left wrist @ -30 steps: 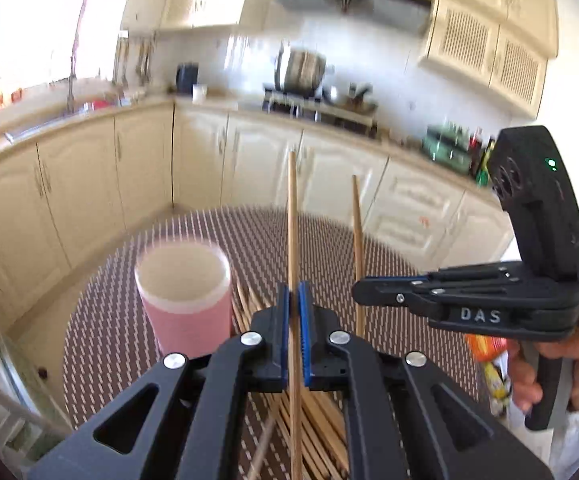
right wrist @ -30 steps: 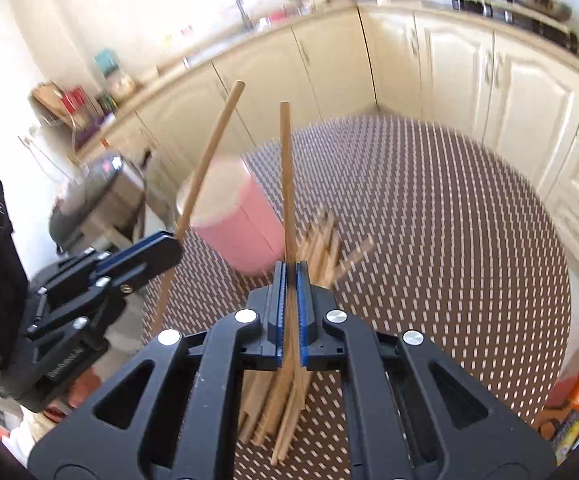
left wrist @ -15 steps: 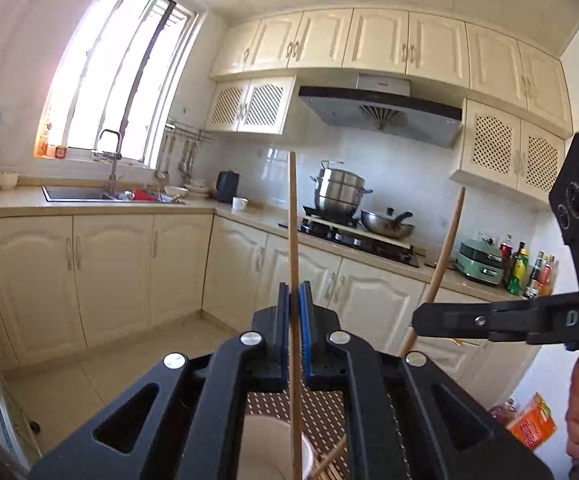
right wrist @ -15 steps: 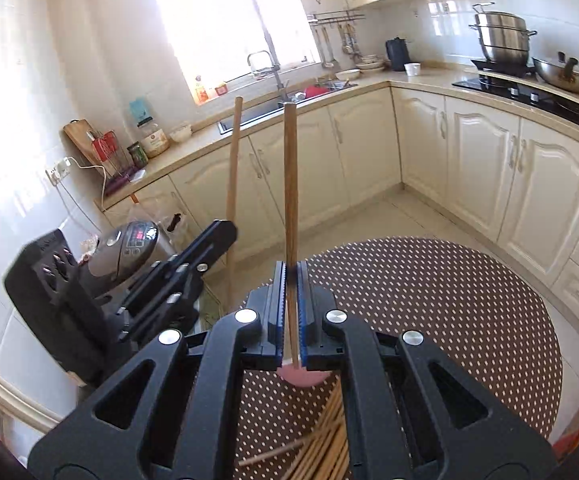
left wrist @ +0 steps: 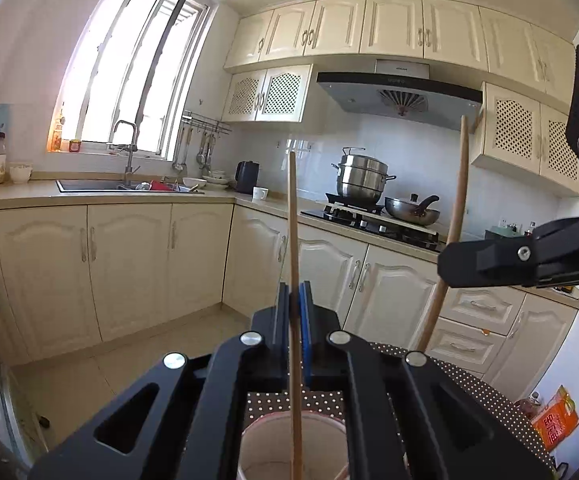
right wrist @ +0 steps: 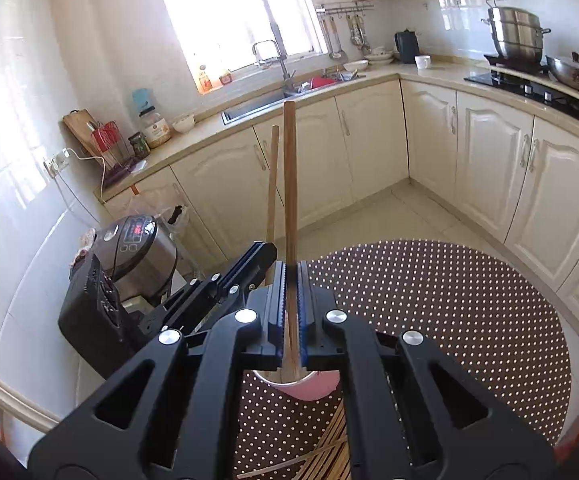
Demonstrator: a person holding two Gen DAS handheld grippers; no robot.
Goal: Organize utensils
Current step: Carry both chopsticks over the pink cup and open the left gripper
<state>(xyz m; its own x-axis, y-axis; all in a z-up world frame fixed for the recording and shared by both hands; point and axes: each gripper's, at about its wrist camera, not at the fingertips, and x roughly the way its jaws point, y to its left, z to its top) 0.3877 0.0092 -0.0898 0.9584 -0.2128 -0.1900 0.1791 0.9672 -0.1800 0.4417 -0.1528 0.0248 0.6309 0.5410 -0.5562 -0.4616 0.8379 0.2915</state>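
My left gripper (left wrist: pixel 296 304) is shut on an upright wooden chopstick (left wrist: pixel 293 232); its lower end hangs inside the open pink cup (left wrist: pixel 293 446) just below. My right gripper (right wrist: pixel 291 280) holds a second wooden chopstick (right wrist: pixel 289 184) upright between its blue pads, with a slight gap showing on the right; its lower end reaches into the pink cup (right wrist: pixel 313 386). The right gripper (left wrist: pixel 485 260) and its chopstick (left wrist: pixel 455 216) show at the right of the left wrist view. The left gripper (right wrist: pixel 249 268) and its chopstick (right wrist: pixel 272 184) show left of centre in the right wrist view.
A pile of loose chopsticks (right wrist: pixel 329 448) lies on the round brown dotted table (right wrist: pixel 449 320) in front of the cup. A rice cooker (right wrist: pixel 133 248) stands at the left. Kitchen cabinets (left wrist: pixel 129 264), a sink and a stove with pots ring the room.
Both grippers rose and tilted up from the pile, carrying their chopsticks over the pink cup; the chopstick ends now hang inside it. The right jaws have eased slightly.
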